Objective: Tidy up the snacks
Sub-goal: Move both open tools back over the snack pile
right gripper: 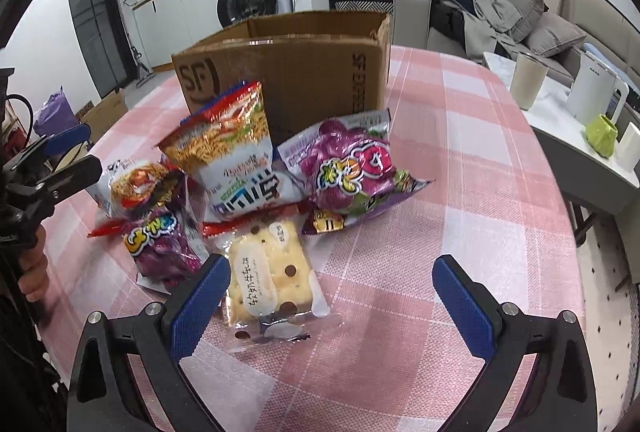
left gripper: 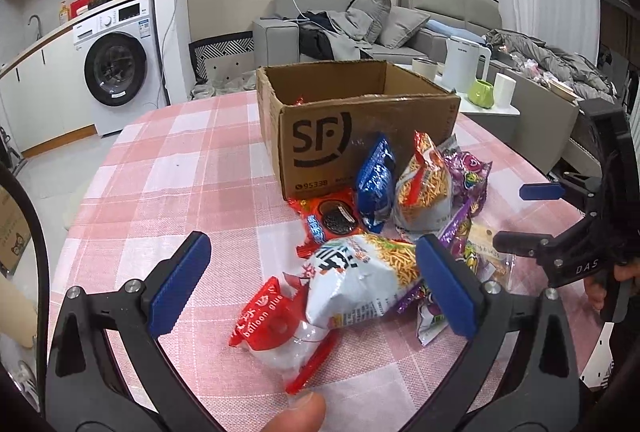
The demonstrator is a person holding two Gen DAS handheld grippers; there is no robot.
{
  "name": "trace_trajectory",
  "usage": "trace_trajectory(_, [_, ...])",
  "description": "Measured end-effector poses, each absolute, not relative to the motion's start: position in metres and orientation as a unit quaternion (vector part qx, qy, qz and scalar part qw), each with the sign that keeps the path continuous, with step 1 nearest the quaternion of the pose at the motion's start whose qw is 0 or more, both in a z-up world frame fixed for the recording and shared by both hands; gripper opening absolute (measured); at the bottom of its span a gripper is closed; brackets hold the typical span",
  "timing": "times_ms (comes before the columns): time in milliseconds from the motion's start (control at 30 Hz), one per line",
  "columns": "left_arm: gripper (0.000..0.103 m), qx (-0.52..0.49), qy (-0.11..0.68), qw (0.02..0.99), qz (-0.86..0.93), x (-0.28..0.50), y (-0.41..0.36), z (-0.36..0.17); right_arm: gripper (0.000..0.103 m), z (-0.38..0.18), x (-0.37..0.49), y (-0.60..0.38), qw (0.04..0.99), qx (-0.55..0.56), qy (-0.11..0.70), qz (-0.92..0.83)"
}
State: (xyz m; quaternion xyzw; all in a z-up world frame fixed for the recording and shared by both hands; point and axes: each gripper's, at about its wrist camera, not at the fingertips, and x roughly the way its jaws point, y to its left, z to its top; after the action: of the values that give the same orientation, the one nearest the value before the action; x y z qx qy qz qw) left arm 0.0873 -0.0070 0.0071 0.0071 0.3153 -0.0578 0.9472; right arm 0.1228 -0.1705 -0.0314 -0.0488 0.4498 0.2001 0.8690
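Note:
An open cardboard SF box (left gripper: 360, 120) (right gripper: 296, 72) stands on a pink checked tablecloth (left gripper: 180, 172) (right gripper: 460, 192), with a red wrapper (left gripper: 299, 100) showing inside. Snack packs lie in front of it: a noodle snack bag (left gripper: 360, 280), a red balloon glue pack (left gripper: 276, 324), an Oreo pack (left gripper: 332, 220), a blue pack (left gripper: 376, 180), another noodle bag (left gripper: 424, 188) (right gripper: 236, 152), purple candy bags (left gripper: 468, 168) (right gripper: 348, 168) and a cracker pack (right gripper: 268, 272). My left gripper (left gripper: 312, 284) is open around the noodle bag without pinching it. My right gripper (right gripper: 328, 300) is open beside the cracker pack.
A side table (right gripper: 560, 136) to the right carries a white kettle (left gripper: 464, 64) (right gripper: 596, 96), a green cup (left gripper: 482, 94) (right gripper: 600, 134) and a beige cup (right gripper: 528, 80). A grey sofa (left gripper: 400, 28) and a washing machine (left gripper: 120, 64) stand behind. A thumb (left gripper: 296, 412) shows at the bottom.

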Motion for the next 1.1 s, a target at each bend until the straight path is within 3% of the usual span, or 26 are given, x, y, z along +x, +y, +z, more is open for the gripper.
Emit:
trace_trajectory(933, [0.102, 0.03, 0.352, 0.932, -0.082, 0.096, -0.023, -0.017, 0.103, -0.056, 0.125, -0.144, 0.85, -0.091, 0.478, 0.203])
trace_trajectory(1033, [0.102, 0.022, 0.354, 0.931, -0.082, 0.097, -0.021, -0.017, 0.101, -0.055, 0.126, -0.143, 0.85, -0.093, 0.476, 0.204])
trace_trajectory(1100, [0.102, 0.018, 0.355, 0.931, -0.082, 0.098, -0.019, -0.018, 0.093, -0.054, 0.125, -0.142, 0.85, -0.088, 0.473, 0.213])
